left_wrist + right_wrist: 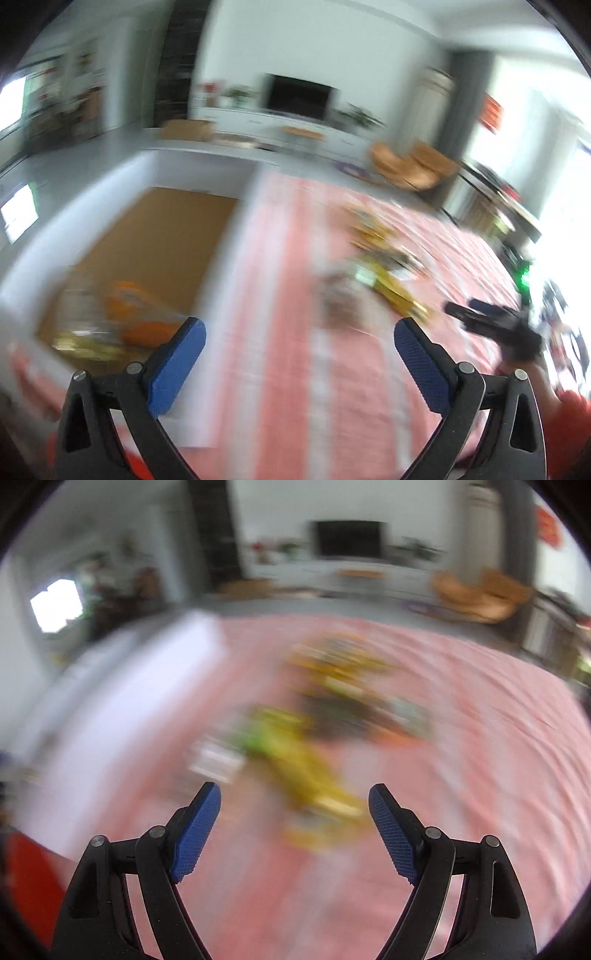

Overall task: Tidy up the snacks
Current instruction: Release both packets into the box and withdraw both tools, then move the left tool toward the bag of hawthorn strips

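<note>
Both views are blurred by motion. A white box (229, 236) with a brown floor stands at the left on a pink striped cloth (280, 332); orange and yellow snack packs (125, 321) lie inside it. A loose pile of yellow and green snack packs (388, 273) lies on the cloth to the right. My left gripper (299, 325) is open and empty above the cloth between box and pile. My right gripper (294, 792) is open and empty just above a yellow pack (314, 782) at the near end of the pile (343, 701). The right gripper also shows in the left wrist view (465, 308).
The white box wall (122, 701) rises at the left of the right wrist view. Beyond the cloth are a grey floor, a TV (299, 96) on a white cabinet, orange chairs (410, 164) and a dark table (502, 199) at the right.
</note>
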A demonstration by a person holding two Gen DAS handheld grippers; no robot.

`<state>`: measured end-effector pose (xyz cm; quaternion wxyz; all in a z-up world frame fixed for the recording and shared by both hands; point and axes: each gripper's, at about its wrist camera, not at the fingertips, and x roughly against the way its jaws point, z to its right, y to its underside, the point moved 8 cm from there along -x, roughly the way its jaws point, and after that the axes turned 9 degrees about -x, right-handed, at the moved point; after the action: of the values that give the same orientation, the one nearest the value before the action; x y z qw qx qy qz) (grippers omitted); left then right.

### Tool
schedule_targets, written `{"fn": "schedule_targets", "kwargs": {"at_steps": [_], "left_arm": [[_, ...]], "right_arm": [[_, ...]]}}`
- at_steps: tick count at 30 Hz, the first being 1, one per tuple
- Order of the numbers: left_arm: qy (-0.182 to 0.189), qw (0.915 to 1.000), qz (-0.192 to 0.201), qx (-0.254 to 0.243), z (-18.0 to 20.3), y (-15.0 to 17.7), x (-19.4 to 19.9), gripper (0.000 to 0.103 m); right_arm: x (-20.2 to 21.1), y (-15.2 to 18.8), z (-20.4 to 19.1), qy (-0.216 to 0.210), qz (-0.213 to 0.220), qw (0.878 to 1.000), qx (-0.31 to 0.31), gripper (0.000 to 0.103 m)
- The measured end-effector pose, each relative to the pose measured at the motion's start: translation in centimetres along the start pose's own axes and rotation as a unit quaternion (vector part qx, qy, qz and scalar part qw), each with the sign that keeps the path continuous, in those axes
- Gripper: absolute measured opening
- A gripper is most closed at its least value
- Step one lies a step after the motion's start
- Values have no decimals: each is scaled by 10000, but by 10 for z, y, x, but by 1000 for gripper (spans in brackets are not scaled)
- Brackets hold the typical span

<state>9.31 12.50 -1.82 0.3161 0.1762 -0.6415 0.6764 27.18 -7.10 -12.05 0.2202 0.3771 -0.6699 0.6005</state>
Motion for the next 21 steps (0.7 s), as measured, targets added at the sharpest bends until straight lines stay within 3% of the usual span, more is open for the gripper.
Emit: {"fn": "schedule_targets", "kwargs": {"at_steps": [2,4,8,15,21], "left_arm": [[321,9985,-338,-287,45,12,-32,103],[416,9960,-650,-449,69,24,-65,103],[172,9912,-1088,-733,81,45,-131,102],[-72,9892,-1236,-789,70,59,-184,102],[-291,9855,-1226,-1138,68,64,-178,102]], "right_arm": [[-11,14,63,544,-101,9978,-356,85],[-14,27,109,907,-141,9936,-650,85],[-9,31,176,1428,-164,9853,-924,85],[19,36,193,1458,-101,9822,-1178,89],[35,44,200,1418,-129,9830,-1160,93]]}}
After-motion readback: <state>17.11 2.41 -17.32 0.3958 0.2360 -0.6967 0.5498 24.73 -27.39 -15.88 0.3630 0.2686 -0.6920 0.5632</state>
